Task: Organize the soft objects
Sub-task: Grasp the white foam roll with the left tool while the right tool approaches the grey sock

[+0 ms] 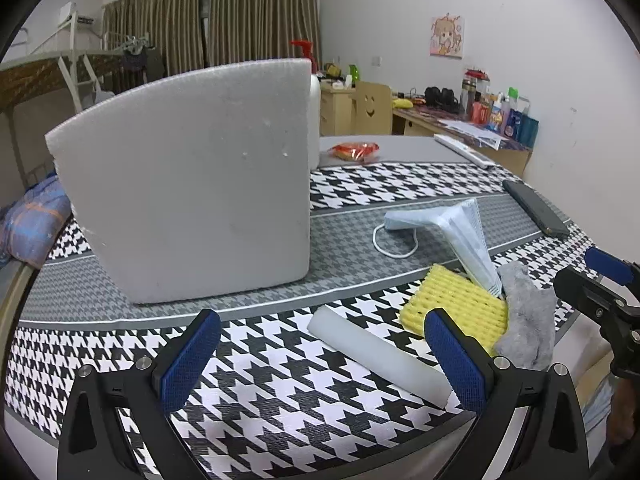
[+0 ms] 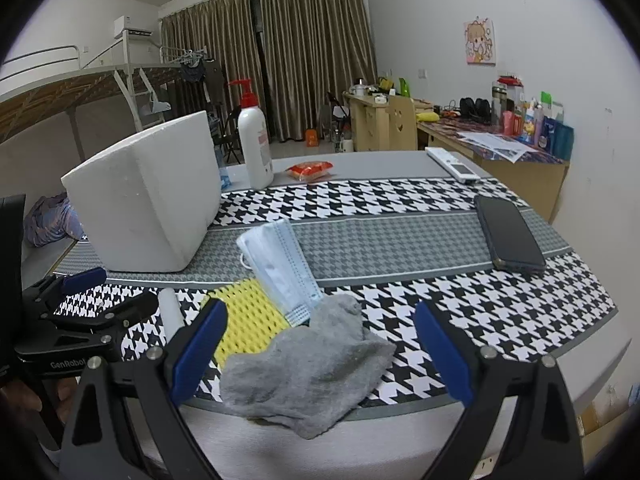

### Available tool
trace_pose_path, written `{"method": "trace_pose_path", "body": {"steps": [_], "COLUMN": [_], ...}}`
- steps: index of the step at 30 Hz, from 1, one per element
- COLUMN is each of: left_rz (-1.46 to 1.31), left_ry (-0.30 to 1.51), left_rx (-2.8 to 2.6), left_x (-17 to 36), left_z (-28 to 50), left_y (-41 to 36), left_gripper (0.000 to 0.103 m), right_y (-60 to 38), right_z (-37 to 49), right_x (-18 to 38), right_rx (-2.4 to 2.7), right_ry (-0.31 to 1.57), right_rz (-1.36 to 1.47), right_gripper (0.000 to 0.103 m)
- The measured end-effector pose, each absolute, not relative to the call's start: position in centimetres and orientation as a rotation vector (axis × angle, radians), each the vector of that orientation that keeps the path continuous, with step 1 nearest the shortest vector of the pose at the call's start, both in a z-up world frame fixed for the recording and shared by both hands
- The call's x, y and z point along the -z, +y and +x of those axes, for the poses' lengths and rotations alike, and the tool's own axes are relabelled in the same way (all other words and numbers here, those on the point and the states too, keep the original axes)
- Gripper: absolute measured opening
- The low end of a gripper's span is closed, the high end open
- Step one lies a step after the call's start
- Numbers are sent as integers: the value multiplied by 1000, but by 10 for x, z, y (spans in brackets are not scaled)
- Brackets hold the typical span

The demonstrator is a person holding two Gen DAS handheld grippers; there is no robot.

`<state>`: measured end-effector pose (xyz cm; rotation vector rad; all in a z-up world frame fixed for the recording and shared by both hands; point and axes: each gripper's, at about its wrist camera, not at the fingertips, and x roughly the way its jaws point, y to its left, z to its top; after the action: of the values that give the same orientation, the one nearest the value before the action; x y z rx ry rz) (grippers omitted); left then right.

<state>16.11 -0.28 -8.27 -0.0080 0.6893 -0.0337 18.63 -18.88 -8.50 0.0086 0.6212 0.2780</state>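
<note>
A white foam box (image 1: 188,184) (image 2: 148,196) stands at the left of the houndstooth cloth. In front of it lie a white foam roll (image 1: 376,356) (image 2: 170,312), a yellow sponge (image 1: 456,308) (image 2: 248,320), a pale blue face mask (image 1: 464,228) (image 2: 280,264) and a grey cloth (image 1: 524,312) (image 2: 308,372) that hangs over the table's near edge. My left gripper (image 1: 320,360) is open low over the cloth, its right finger beside the roll. My right gripper (image 2: 320,356) is open with the grey cloth between its fingers, untouched.
A black phone (image 2: 508,236) (image 1: 536,208) lies at the right. Behind the box stand a pump bottle (image 2: 254,140), a red snack packet (image 2: 310,170) (image 1: 354,150) and a white remote (image 2: 452,164). A cluttered desk (image 2: 516,152) lines the right wall; a bunk bed is at the left.
</note>
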Motion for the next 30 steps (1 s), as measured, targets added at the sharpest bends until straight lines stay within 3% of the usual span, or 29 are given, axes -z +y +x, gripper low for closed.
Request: {"method": "trace_pose_path", "body": {"steps": [10, 22, 26, 30], "left_rz": [-5, 18, 23, 22], "left_ry": [736, 809, 852, 864], "left_rx": [34, 56, 65, 73], "left_x": [94, 108, 114, 117], "left_z": [176, 190, 195, 198], "left_y": [-11, -28, -31, -32], "left_gripper": [100, 77, 61, 59], "right_y": [-193, -203, -204, -207], "right_z": [192, 198, 200, 202], "right_x": [96, 101, 104, 108], "right_rx": [-280, -291, -295, -302], "right_ry": [655, 677, 687, 701], "right_rz": [23, 57, 58, 67], "right_gripper": [97, 97, 97, 97]}}
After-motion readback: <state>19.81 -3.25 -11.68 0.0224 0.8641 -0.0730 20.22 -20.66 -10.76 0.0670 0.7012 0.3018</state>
